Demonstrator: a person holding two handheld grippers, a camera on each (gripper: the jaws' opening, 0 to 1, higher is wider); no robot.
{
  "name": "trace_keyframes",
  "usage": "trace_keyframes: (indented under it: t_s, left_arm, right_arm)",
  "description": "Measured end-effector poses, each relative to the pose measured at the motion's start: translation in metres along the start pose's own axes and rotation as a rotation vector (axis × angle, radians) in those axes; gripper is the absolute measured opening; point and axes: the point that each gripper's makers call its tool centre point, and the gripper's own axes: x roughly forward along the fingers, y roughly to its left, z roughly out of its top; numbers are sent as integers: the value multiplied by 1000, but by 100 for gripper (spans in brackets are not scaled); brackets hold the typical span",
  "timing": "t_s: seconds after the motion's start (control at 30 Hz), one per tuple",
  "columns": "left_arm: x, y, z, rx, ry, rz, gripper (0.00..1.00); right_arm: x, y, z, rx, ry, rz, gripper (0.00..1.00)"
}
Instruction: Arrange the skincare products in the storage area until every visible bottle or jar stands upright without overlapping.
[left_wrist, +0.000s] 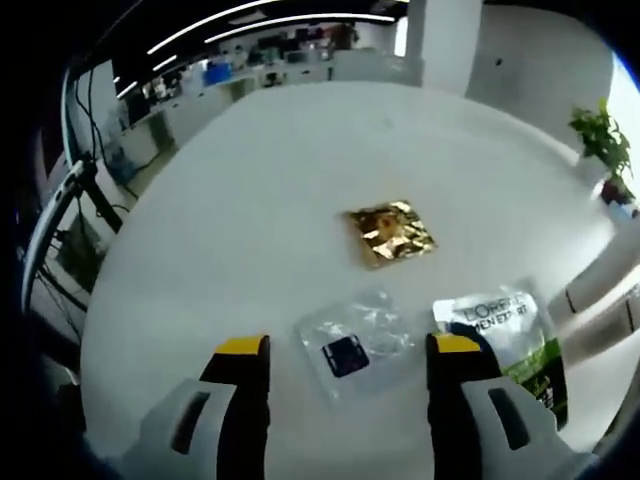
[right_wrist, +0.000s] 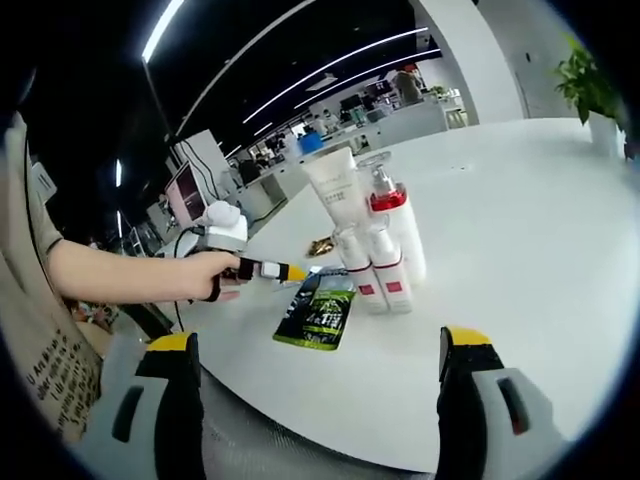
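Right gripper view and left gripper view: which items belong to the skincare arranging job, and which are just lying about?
Belong to the job:
white tube
pump bottle
two small bottles
green sachet
clear sachet

Lying about:
gold foil square
potted plant

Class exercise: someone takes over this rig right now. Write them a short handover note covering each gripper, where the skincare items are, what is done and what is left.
Left gripper: open, empty, hovering over a clear sachet; a gold sachet and a green-and-white packet also lie flat on the white table.
Right gripper: open, empty, facing the bottle cluster.
Done: tube, pump bottle and two small bottles stand upright together.
Left: the flat packets are unsorted; check whether the clustered bottles overlap.
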Motion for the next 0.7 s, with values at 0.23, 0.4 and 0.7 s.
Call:
trace_keyframes:
  t_s: [0.23,0.4,0.7]
  left_arm:
    - [1,-1,2,17,-9,-10,57]
    - [0,-5,3,48,-14,-37,45]
    - [0,-4,4,67,-16,-57,38]
  right_arm:
    - [0,0,0,-1,-1,-2,100]
    - [0,-1,1,0,-2,-4,100]
    - [-1,-2,1,-5,-4,-9,100]
